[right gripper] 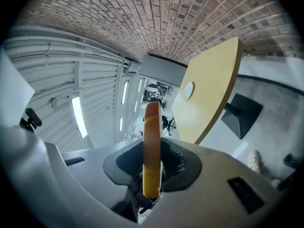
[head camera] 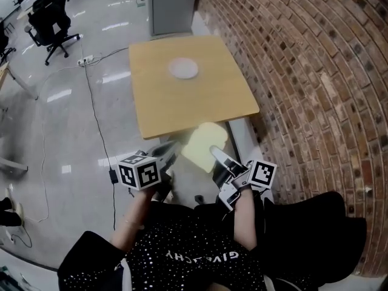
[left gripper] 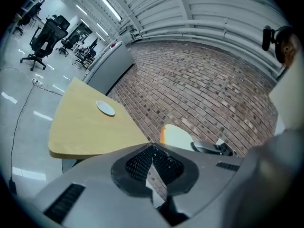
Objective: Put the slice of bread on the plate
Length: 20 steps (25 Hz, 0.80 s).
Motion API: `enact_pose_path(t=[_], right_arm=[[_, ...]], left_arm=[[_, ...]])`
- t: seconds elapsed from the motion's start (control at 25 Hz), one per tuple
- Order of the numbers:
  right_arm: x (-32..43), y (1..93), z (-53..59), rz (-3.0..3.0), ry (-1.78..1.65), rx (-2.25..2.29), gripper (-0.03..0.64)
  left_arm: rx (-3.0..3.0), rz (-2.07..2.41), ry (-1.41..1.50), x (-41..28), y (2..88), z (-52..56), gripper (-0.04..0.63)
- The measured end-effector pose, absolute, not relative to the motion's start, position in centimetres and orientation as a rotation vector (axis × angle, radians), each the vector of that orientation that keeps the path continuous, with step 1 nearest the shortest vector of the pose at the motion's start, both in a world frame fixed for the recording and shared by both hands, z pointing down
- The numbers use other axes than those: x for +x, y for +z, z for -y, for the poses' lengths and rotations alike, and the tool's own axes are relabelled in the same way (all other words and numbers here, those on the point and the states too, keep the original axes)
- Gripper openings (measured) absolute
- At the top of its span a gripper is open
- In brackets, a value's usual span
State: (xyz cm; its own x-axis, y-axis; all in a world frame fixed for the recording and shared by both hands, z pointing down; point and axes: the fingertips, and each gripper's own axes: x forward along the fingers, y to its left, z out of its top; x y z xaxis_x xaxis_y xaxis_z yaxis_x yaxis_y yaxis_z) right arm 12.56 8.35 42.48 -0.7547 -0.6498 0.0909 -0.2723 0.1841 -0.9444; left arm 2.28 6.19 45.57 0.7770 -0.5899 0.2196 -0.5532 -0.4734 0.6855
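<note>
Light wooden counter point(head camera: 157, 102), square top, set beside a brick wall point(head camera: 303, 71). Black office chairs point(head camera: 51, 20) on a glossy grey floor point(head camera: 48, 132). Black cable point(head camera: 96, 120) trails across the floor.

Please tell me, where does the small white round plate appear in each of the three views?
Head view: small white round plate at upper centre.
Left gripper view: plate left of centre, at mid-height.
Right gripper view: plate right of centre, slightly above the middle.
Shared landmark: the yellow wooden table under it.

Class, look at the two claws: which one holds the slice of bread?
The right claw: its jaws clamp the slice of bread, seen edge-on between them. The left claw is shut on nothing.
</note>
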Motion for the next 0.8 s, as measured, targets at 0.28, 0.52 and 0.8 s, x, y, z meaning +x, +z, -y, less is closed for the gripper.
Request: enact_pose_path(t=[0.28,0.52,0.8], right_arm=[[11.2,42.3,-3.3,-2.118,-1.602,-0.889,0.097],[11.3,42.8,0.0,-2.070,-1.607,-0.937,0.097],[10.5,43.0,4.9,-2.048,-1.580,-0.975,0.097]], left_arm=[[2.172,0.834,-0.051,0.8,45.3,-0.9,0.012],[2.156,0.829,-0.069,-0.6,45.5,2.6,0.012],[2.162,0.816,-0.070,-2.6,45.8,6.9,0.012]])
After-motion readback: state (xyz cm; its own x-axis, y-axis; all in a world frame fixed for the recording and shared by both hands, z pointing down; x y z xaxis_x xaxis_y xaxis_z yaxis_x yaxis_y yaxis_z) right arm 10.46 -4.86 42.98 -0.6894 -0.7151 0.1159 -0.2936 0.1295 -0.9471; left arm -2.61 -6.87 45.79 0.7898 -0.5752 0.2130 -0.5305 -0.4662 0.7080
